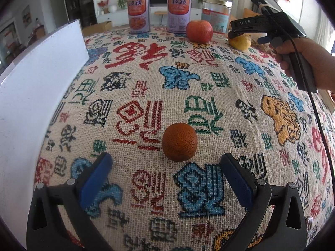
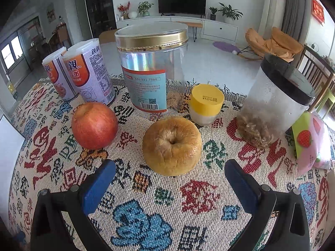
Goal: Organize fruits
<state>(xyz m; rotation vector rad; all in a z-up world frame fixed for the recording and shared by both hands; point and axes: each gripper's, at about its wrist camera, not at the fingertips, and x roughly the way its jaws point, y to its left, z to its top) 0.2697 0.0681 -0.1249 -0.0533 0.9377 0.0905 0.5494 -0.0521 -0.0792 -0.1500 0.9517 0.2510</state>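
A small orange (image 1: 179, 141) lies on the patterned tablecloth just ahead of my left gripper (image 1: 165, 163), which is open and empty. A red apple (image 1: 199, 31) sits far back; it also shows in the right wrist view (image 2: 94, 125). A yellow-brown apple (image 2: 172, 146) lies just ahead of my right gripper (image 2: 170, 170), which is open and empty. In the left wrist view the right gripper (image 1: 234, 33) hangs over that yellow fruit (image 1: 240, 41), held by a hand.
A white tray (image 1: 39, 87) stands along the left. Two purple cans (image 2: 83, 73), a gold-lidded clear jar (image 2: 150, 67), a yellow-capped small jar (image 2: 206, 104), a black-lidded jar (image 2: 276, 104) and a pink packet (image 2: 312, 142) stand at the back.
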